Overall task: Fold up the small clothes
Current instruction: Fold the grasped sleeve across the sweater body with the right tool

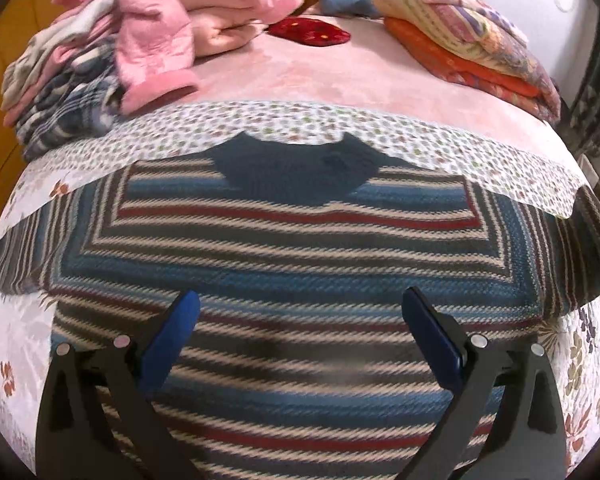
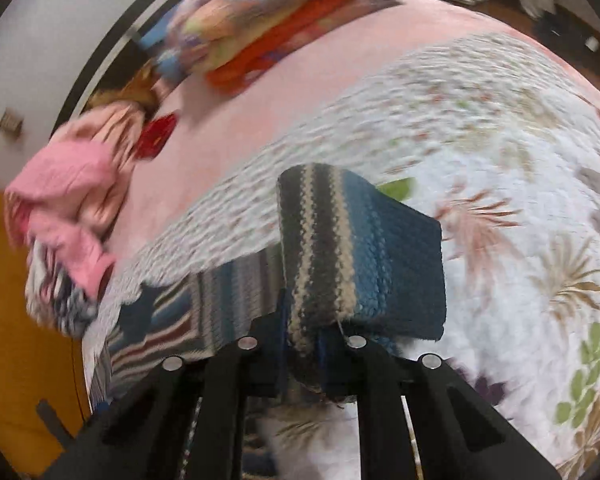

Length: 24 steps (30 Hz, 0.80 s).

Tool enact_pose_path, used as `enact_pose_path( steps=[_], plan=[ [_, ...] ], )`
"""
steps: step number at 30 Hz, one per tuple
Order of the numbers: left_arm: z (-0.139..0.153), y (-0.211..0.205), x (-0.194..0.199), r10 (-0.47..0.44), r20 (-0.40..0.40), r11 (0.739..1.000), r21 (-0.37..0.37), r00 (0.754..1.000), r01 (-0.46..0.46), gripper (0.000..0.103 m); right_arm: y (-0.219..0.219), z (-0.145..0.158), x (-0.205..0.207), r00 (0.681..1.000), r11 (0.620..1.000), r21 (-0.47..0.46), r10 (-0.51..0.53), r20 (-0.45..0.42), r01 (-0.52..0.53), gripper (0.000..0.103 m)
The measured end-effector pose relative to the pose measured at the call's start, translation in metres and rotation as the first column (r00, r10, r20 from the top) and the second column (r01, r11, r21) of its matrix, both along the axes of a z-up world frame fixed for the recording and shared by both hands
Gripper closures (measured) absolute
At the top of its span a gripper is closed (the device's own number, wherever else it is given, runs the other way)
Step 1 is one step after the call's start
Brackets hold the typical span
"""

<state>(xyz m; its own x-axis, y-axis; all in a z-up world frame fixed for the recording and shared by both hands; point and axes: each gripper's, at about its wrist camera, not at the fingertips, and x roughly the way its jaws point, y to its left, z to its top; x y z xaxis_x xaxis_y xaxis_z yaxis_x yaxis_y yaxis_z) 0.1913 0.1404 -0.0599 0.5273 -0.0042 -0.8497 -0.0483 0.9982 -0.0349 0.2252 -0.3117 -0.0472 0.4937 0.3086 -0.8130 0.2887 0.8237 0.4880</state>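
Observation:
A small knitted sweater (image 1: 292,248) with blue, grey, cream and red stripes lies flat on the bed, its dark blue collar at the far end. My left gripper (image 1: 300,304) hovers open over the sweater's lower body, blue pads (image 1: 180,320) spread wide with nothing between them. In the right wrist view my right gripper (image 2: 320,344) is shut on the end of one striped sleeve (image 2: 352,256), which stands lifted above the bed. The rest of the sweater (image 2: 188,312) lies to the left of it.
The floral bedspread (image 2: 500,208) covers the near bed, pink blanket (image 1: 300,72) beyond. A heap of pink and plaid clothes (image 1: 112,56) sits far left, folded orange and patterned bedding (image 1: 472,40) far right, a red pouch (image 1: 310,32) between them. The yellow floor (image 2: 12,320) lies past the bed's edge.

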Motion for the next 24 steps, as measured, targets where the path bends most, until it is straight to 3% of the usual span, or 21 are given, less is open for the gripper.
enact_pose_path(
  steps=[10,18,20,22,24],
  plan=[
    [0.010,0.027,-0.008,0.022,-0.008,1.000,-0.011,1.000,-0.022,0.003,0.136,0.000,0.009,0.972,0.971,-0.055,0.231,-0.035,-0.233,0.091],
    [0.009,0.041,-0.015,0.031,-0.024,0.999,-0.037,0.999,-0.032,0.003,0.226,-0.027,0.009,0.916,0.905,-0.139,0.392,-0.089,-0.401,0.091],
    [0.006,0.043,-0.016,0.024,-0.031,0.999,-0.037,0.999,-0.025,0.003,0.234,-0.038,0.010,0.902,0.890,-0.155,0.415,-0.119,-0.429,0.089],
    [0.003,0.043,-0.015,0.015,-0.039,0.999,-0.034,0.999,-0.016,0.003,0.240,-0.053,0.011,0.876,0.873,-0.120,0.452,-0.167,-0.473,0.073],
    [-0.001,0.042,-0.012,0.002,-0.054,1.000,-0.027,0.999,-0.003,0.003,0.240,-0.062,0.010,0.852,0.859,-0.075,0.486,-0.197,-0.507,0.071]
  ],
)
